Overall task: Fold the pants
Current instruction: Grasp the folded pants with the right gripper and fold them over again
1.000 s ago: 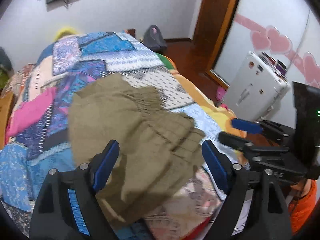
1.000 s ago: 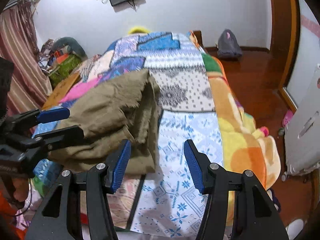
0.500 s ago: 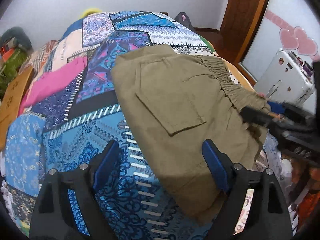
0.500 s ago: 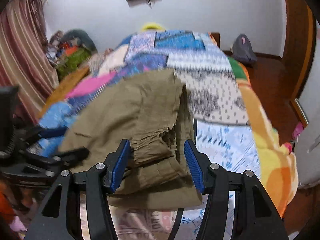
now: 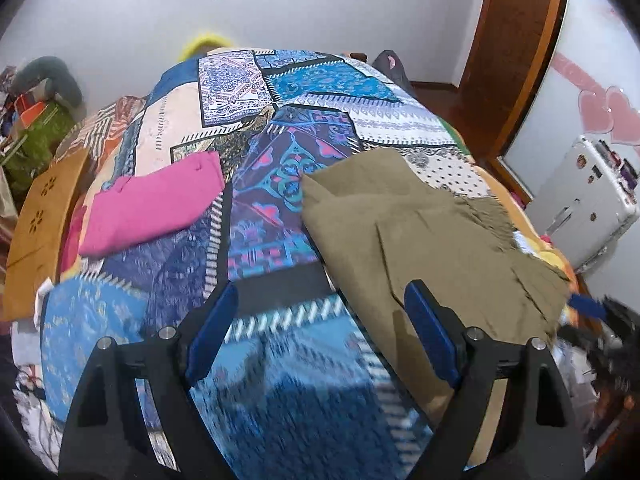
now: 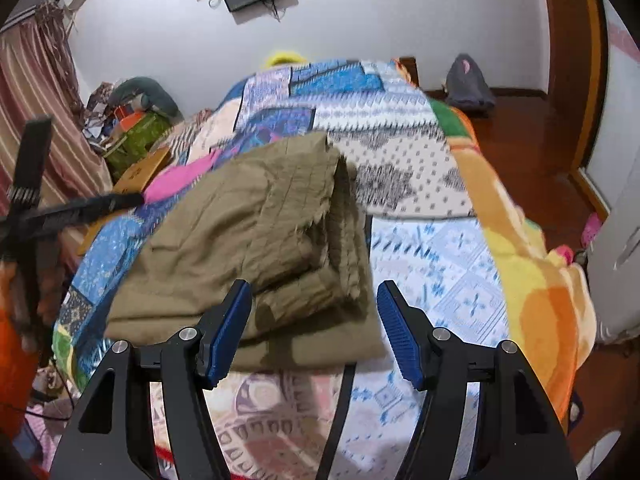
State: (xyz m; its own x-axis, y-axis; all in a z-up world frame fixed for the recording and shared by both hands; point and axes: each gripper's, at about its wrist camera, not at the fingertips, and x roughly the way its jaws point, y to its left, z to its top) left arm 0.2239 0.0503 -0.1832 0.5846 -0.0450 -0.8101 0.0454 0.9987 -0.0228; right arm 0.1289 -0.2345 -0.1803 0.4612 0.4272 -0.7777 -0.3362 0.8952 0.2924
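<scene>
So the olive pants (image 6: 256, 240) are lying on the bed (image 6: 432, 264), already doubled over into a chunky bundle near the bed's close edge. In the right wrist view the gathered elastic waistband sits on top, stacked in a couple of layers, and the whole thing looks more rumpled than crisp. In the left wrist view you can see a flat patch pocket on the upper layer and the fabric spread toward the right side of the quilt.

Right gripper (image 6: 314, 330) hangs right over the near edge of the bundle. Its jaws have just been opening, and the fabric sits in the gap between the blue pads, but nothing looks pinched, so I'd call that a release. Left gripper (image 5: 320, 332) is spread wide over bare quilt, with only its right-hand finger over the pants' edge. Nothing in it.

My read: a fold has just been laid down and both hands are letting go. Whether it counts as finished is a judgement call; it's compact, but lumpy at the waistband.

Next move probably calls for either one more fold or a tidy-up: get a clean pinch on one edge without dragging the lower layers, then press it flat. There's a folded pink garment (image 5: 152, 208) further up the bed, well apart, so maybe the olive bundle ends up beside that.
</scene>
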